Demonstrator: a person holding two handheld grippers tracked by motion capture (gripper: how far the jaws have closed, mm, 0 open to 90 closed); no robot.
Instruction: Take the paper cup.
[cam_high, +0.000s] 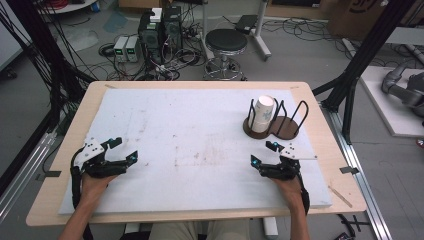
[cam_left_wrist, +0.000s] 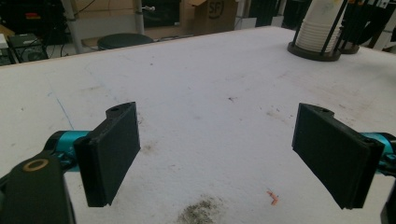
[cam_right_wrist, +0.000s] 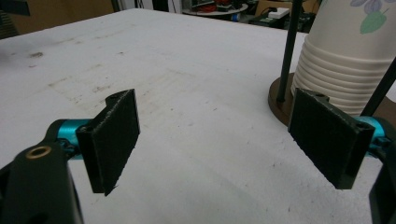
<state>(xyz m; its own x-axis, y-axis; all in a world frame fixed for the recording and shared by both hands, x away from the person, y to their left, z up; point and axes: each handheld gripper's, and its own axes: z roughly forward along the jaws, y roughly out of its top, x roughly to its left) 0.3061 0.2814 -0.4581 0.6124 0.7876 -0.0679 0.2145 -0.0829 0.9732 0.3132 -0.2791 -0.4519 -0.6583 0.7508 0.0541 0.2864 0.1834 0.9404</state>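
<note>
At the far right of the bench (cam_high: 150, 100), the stack of paper cups (cam_high: 262, 114) sits nested, mouth down, inside one bay of a dark two-bay holder (cam_high: 285, 129). Black wire loops rise from the round base and surround the stack, which leans slightly against them; the loops appear intended to keep the cups from toppling sideways. The second bay, to the right of the stack, holds nothing.

The right claw (cam_high: 261, 153) rests just in front of the holder, near it but not touching. Its jaws stand wide apart with nothing between them. In the right gripper view, the ribbed cup rims (cam_right_wrist: 336, 70) lie close ahead and to one side of the right claw (cam_right_wrist: 215, 140), which suggests an approach line toward the stack, with the gap wide enough to admit a cup.

The left claw (cam_high: 121, 148) rests well apart from the cups, at the near left of the bench, jaws likewise spread and empty. In the left gripper view, the left claw (cam_left_wrist: 217, 154) faces across the white foam surface, with the stack (cam_left_wrist: 317, 28) far off at upper right. This position keeps the left claw clear of the working area.

Beyond the bench, a stool (cam_high: 226, 42) and electronic equipment (cam_high: 160, 30) stand on the floor.
</note>
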